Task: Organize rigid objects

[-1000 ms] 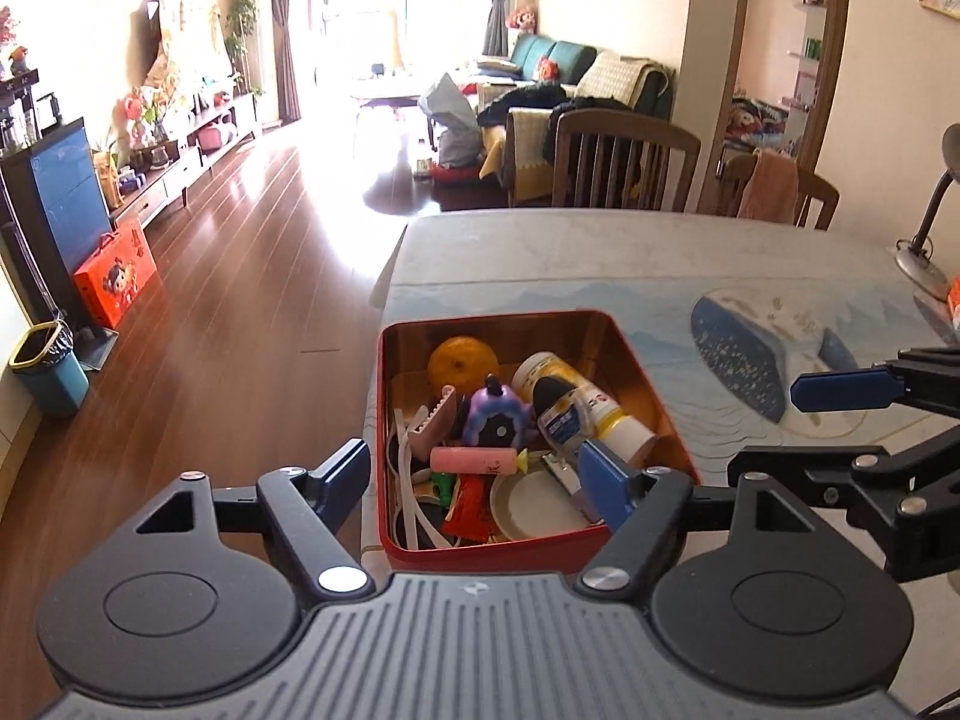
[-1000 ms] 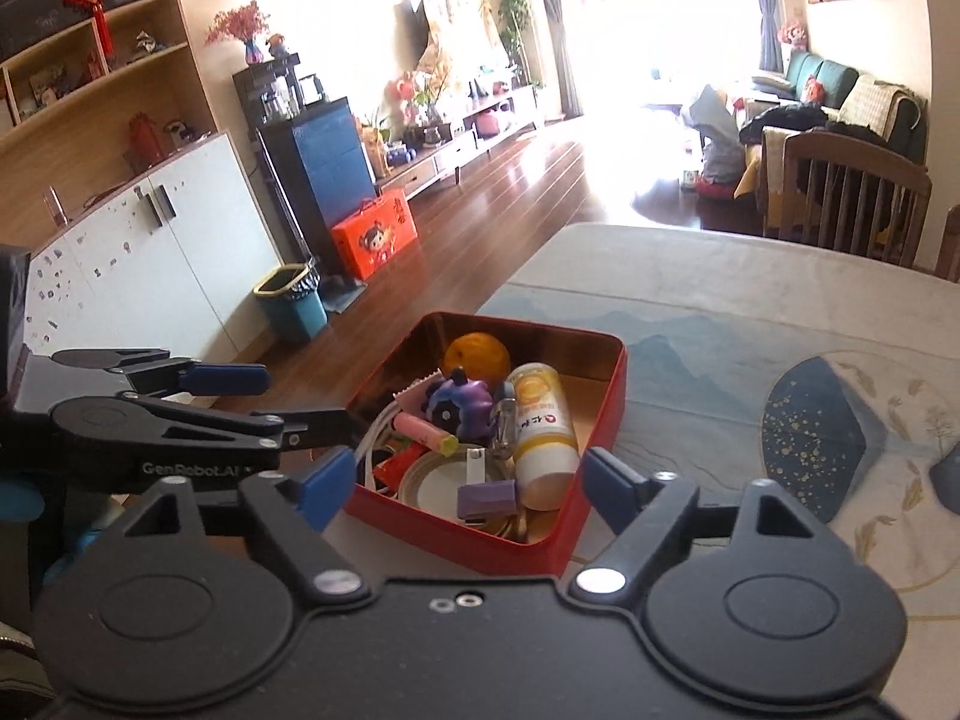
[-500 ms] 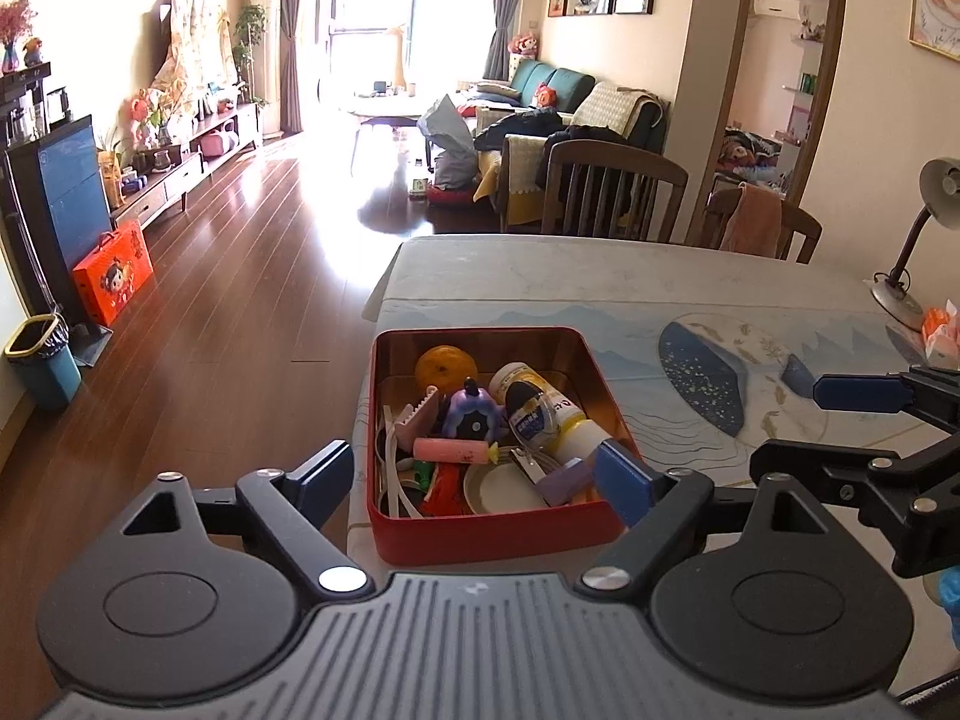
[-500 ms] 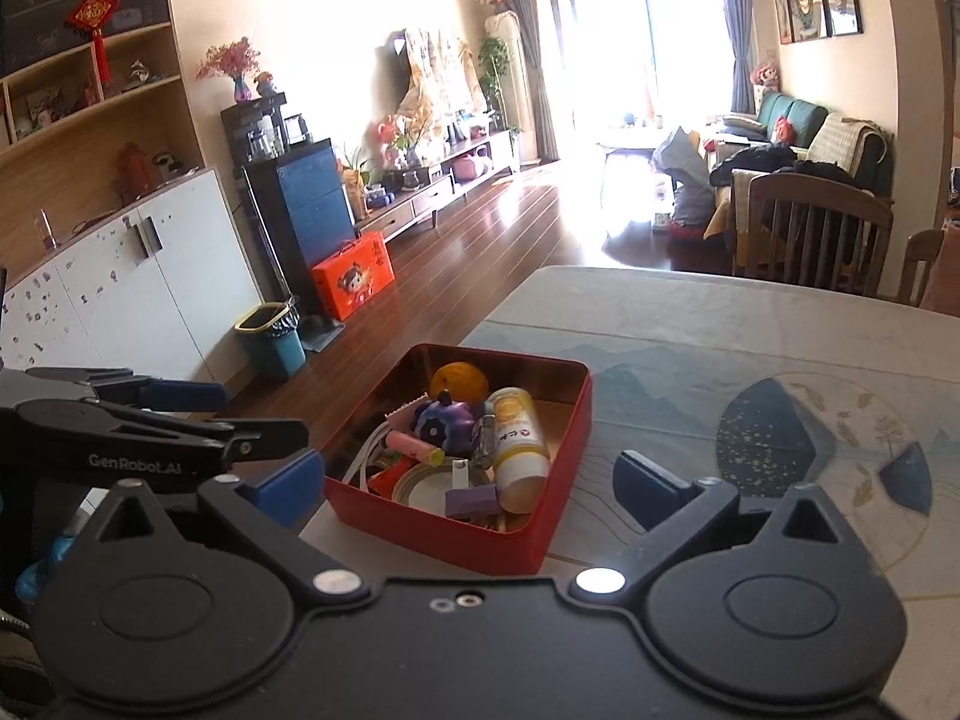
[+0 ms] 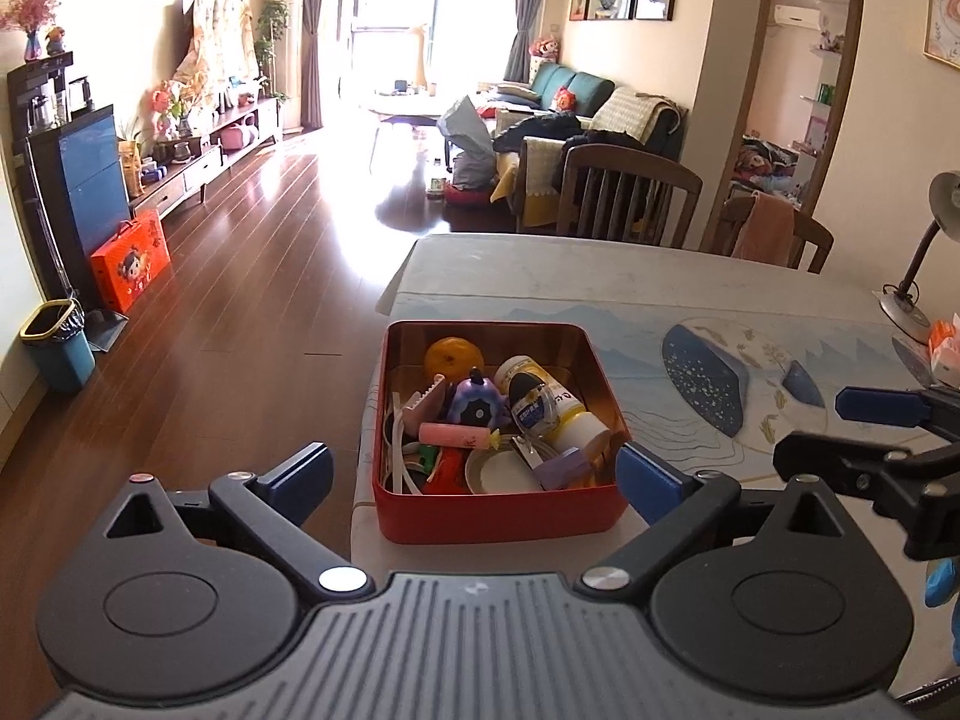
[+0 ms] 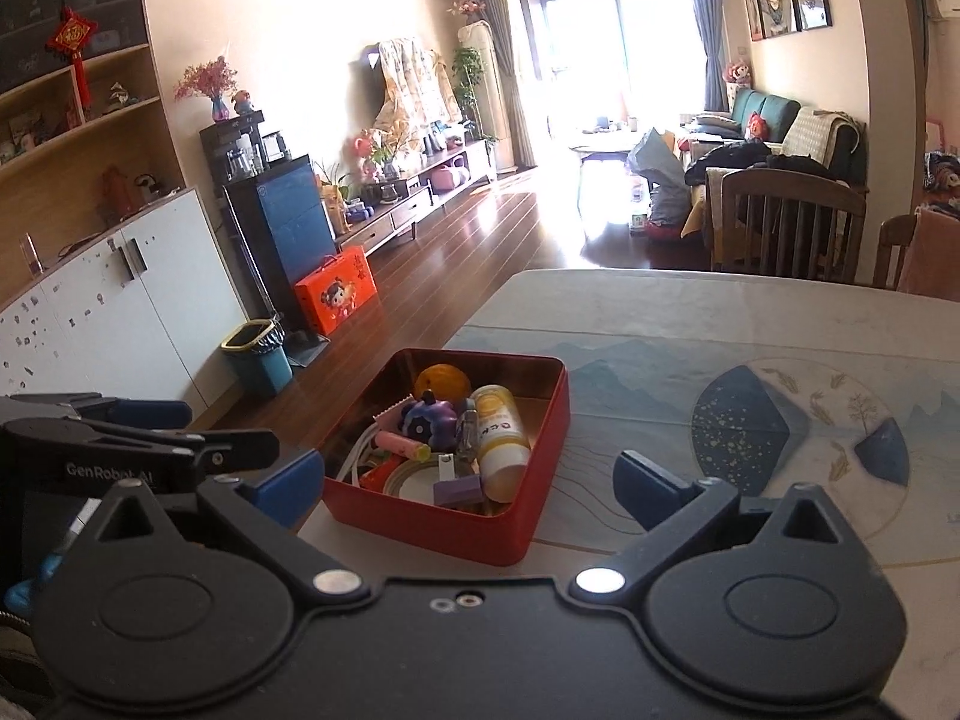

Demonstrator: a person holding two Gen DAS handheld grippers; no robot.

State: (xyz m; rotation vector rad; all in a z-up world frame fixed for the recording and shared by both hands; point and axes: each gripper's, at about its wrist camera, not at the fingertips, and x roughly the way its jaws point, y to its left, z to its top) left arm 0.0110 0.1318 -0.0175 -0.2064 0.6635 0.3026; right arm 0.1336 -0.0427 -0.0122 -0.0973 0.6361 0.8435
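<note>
A red tin box [image 5: 498, 517] [image 6: 540, 516] sits at the table's near left corner. It holds an orange [image 5: 454, 355], a white bottle [image 5: 555, 405] [image 6: 499, 429], a purple toy [image 5: 478, 405], a pink tube [image 5: 454, 435], a pink comb, a small purple block [image 5: 564, 465] and other small items. My left gripper [image 5: 474, 474] is open and empty, just in front of the box. My right gripper [image 6: 468, 483] is open and empty, in front of the box and to its right; it also shows in the left wrist view [image 5: 882, 414].
The table [image 5: 690, 288] has a pale cloth with a blue fish print. A desk lamp [image 5: 918, 276] and an orange pack stand at its right edge. Wooden chairs [image 5: 630, 198] stand behind it. The floor drops off to the left.
Both grippers have drawn back and up from the box, which now looks smaller and farther away. Both stay open and empty.
</note>
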